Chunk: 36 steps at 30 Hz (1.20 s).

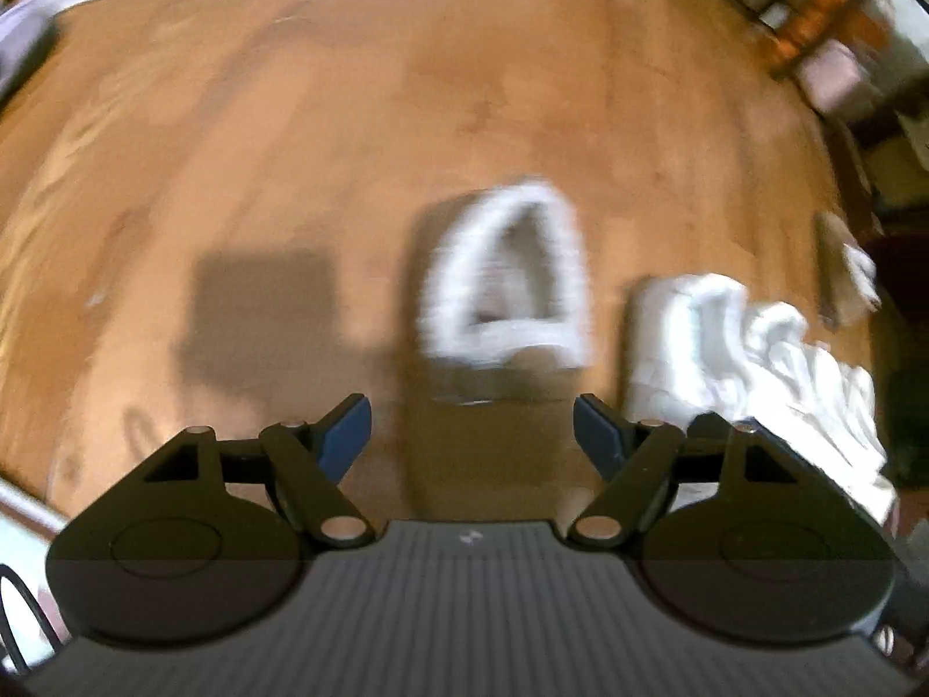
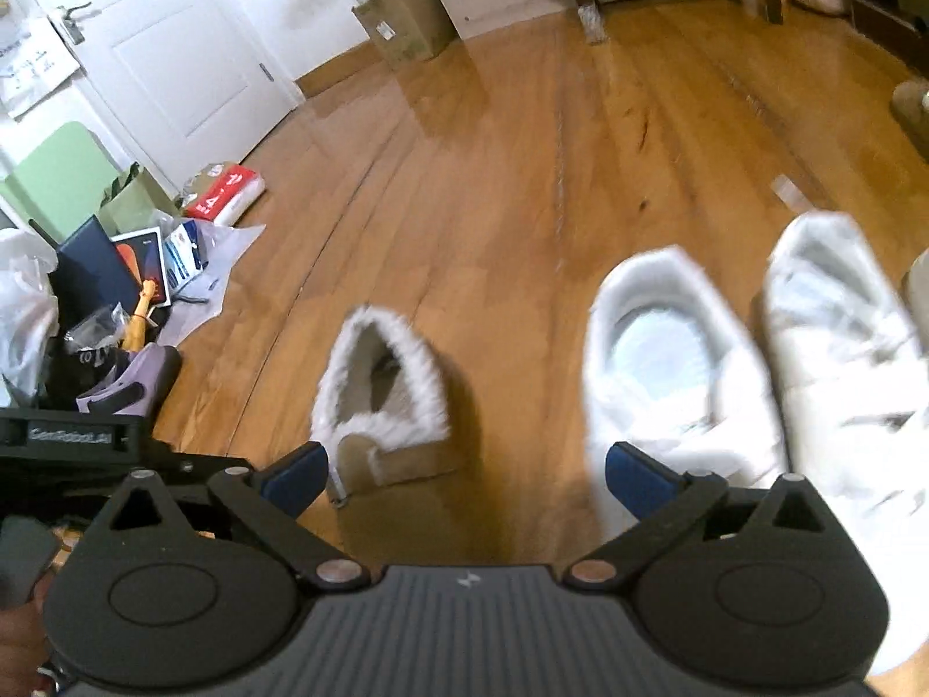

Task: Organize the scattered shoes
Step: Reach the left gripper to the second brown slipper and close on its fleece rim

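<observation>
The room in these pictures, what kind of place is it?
Probably a room in a home: a wooden floor with a white door, a cardboard box by the wall, and a fur-trimmed slipper beside white sneakers.

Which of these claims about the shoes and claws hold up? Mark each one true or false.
1. The fur-lined slipper stands alone on the wooden floor. True.
2. The right claw grips a white sneaker. False: it is open and empty; the white sneakers sit on the floor.
3. The two sneakers stand side by side. True.
4. The left claw is clamped on the slipper. False: open, nothing between its fingers.
5. A cardboard box stands near the far wall. True.
</observation>
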Each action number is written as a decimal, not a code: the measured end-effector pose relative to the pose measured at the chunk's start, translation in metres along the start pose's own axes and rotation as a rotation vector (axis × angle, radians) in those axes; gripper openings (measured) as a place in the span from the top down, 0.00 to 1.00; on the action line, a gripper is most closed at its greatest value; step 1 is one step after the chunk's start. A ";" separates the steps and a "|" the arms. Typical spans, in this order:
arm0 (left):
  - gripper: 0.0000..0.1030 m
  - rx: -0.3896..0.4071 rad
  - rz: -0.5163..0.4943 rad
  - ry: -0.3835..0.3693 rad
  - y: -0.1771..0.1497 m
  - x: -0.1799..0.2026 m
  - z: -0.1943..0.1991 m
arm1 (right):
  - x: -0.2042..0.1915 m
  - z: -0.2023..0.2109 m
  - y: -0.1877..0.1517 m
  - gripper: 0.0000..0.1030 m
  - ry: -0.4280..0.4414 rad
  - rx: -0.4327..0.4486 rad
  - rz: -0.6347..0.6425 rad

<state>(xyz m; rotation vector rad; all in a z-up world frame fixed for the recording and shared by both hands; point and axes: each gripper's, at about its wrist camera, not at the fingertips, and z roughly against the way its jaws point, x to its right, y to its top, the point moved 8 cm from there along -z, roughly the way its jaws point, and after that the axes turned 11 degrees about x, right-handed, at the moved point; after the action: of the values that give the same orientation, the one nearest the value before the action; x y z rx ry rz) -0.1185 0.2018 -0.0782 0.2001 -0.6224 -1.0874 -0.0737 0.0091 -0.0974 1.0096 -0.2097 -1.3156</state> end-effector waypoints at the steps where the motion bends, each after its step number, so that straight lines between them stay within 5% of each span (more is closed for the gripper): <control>1: 0.25 -0.009 -0.022 -0.021 0.006 0.016 -0.001 | 0.008 0.003 0.012 0.01 -0.001 -0.004 -0.008; 5: 0.21 0.011 -0.120 -0.109 0.038 0.084 -0.014 | 0.043 0.017 0.051 0.05 0.021 -0.007 -0.063; 9: 0.20 0.009 -0.218 -0.177 0.064 0.162 -0.049 | 0.116 0.039 0.113 0.13 -0.027 0.097 -0.166; 12: 0.20 0.013 -0.288 -0.202 0.078 0.220 -0.087 | 0.165 0.043 0.141 0.33 -0.130 0.167 -0.143; 16: 0.20 0.013 -0.382 -0.221 0.084 0.301 -0.139 | 0.230 0.040 0.157 0.46 -0.309 0.216 -0.111; 21: 0.20 -0.038 -0.414 -0.254 0.081 0.394 -0.213 | 0.297 0.028 0.168 0.46 -0.415 0.224 -0.215; 25: 0.20 -0.079 -0.424 -0.224 0.072 0.446 -0.269 | 0.332 0.028 0.169 0.35 -0.491 0.242 -0.242; 28: 0.20 -0.065 -0.425 -0.208 0.068 0.476 -0.306 | 0.356 0.024 0.168 0.35 -0.487 0.253 -0.297; 31: 0.20 0.040 -0.454 -0.212 0.072 0.498 -0.324 | 0.374 0.018 0.164 0.35 -0.477 0.225 -0.306; 36: 0.20 -0.028 -0.472 -0.253 0.060 0.523 -0.358 | 0.387 0.022 0.163 0.35 -0.467 0.217 -0.284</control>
<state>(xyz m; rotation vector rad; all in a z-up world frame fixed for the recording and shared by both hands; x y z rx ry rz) 0.2933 -0.2781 -0.1474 0.1918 -0.8088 -1.5918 0.1429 -0.3503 -0.1228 0.9204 -0.5905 -1.8116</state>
